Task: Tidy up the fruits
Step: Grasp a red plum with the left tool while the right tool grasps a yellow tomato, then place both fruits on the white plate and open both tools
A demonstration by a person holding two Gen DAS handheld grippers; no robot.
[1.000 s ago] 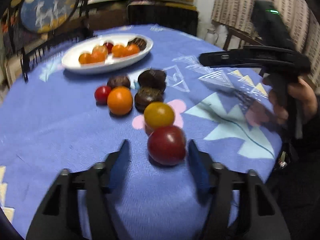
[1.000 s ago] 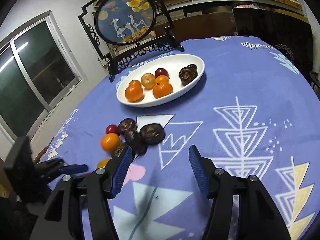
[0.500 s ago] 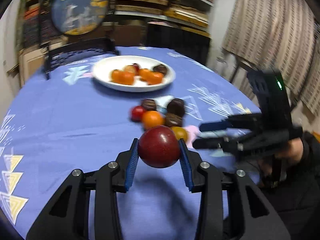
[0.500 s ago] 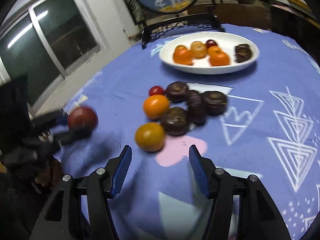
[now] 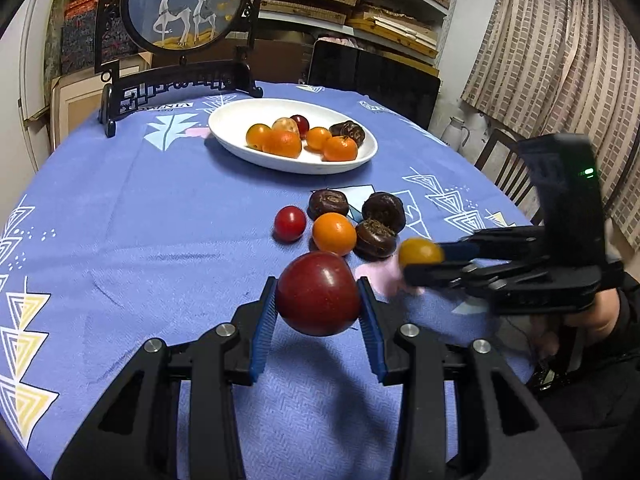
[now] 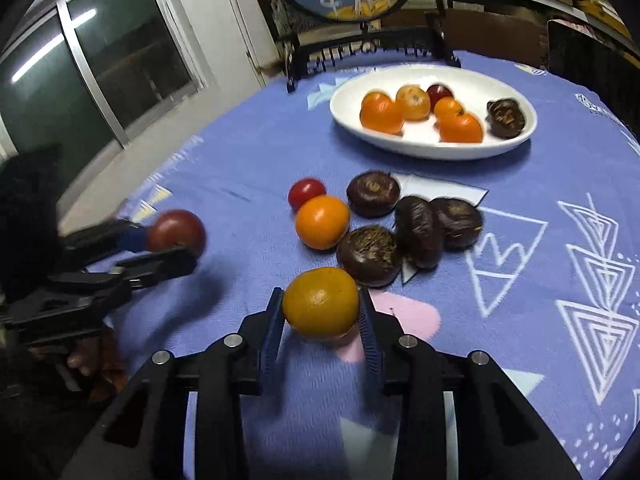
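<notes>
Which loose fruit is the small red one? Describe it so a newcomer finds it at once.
Start at the white oval plate on the blue tablecloth. Just before it lies a loose cluster of fruit; the small red tomato sits at its window-side edge, touching an orange fruit. It is the smallest and the only red one lying there.

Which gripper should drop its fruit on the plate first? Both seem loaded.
Left, probably: the left gripper holds the dark red round tomato lifted, while the yellow-orange round fruit sits low by the blue patterned tablecloth.

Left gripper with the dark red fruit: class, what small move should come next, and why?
Probably carry it forward to the white plate. The left gripper is shut on the dark red fruit, lifted clear of the tablecloth, and sorted fruit already lies on the plate.
</notes>
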